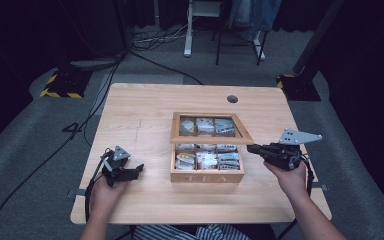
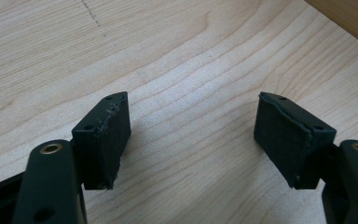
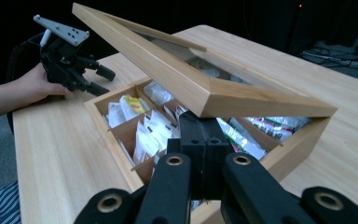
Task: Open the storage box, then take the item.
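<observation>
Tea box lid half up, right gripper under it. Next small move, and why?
Probably carry the right gripper a little higher and away from the person, swinging the lid further back. Its shut jaws sit under the lid's front edge, and the lid slants only partway over the tea box, covering the rear tea bags. The left gripper rests open on the table.

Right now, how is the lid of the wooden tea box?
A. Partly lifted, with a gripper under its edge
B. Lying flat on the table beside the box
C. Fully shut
A: the lid stands tilted above the packets, with the shut right gripper beneath its front edge.
</observation>
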The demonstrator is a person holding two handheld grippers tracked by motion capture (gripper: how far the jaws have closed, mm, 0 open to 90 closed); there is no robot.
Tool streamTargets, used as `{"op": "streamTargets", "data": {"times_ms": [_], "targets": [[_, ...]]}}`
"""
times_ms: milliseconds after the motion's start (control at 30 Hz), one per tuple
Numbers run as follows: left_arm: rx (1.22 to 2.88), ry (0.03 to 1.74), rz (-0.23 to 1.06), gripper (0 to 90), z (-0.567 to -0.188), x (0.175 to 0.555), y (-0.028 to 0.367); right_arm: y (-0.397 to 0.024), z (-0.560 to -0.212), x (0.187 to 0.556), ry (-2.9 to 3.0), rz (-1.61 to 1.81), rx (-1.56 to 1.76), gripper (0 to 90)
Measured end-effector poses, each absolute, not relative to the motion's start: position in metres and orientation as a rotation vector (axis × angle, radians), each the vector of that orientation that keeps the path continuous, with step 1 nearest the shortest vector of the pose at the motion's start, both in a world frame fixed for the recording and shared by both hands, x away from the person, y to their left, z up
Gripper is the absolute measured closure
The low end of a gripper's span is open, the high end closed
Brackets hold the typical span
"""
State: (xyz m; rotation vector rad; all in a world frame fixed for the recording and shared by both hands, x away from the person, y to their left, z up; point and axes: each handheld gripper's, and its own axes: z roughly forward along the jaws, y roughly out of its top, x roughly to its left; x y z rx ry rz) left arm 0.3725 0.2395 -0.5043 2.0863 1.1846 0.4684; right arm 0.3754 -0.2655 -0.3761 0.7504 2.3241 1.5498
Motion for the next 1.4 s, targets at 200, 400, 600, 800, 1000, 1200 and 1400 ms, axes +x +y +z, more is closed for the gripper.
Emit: {"op": "streamTargets", "data": {"times_ms": [200, 400, 600, 800, 1000, 1200, 1400], "targets": [[2.092, 1.181, 0.468, 27.7, -0.504, 0.372, 0.24, -0.262, -0.369, 0.382, 2.289, 1.564, 0.735, 90.0], [2.098, 1.178, 0.459, 27.6, -0.504, 0.371, 0.24, -0.257, -0.366, 0.39, 2.261, 1.56, 0.725, 90.0], [2.096, 1.182, 0.457, 26.1, -0.504, 0.371, 0.241, -0.253, -0.364, 0.4, 2.221, 1.583, 0.751, 90.0], [2.092, 1.183, 0.46, 26.0, -0.504, 0.37, 0.241, -0.255, -0.363, 0.41, 2.181, 1.59, 0.789, 90.0], [2.092, 1.183, 0.46, 26.0, -0.504, 0.37, 0.241, -0.256, -0.362, 0.414, 2.161, 1.598, 0.815, 90.0], [2.095, 1.183, 0.461, 26.0, -0.504, 0.37, 0.241, -0.249, -0.365, 0.417, 2.173, 1.561, 0.816, 90.0], [2.083, 1.221, 0.469, 27.8, -0.503, 0.368, 0.24, -0.248, -0.366, 0.419, 2.169, 1.588, 0.835, 90.0]]}}
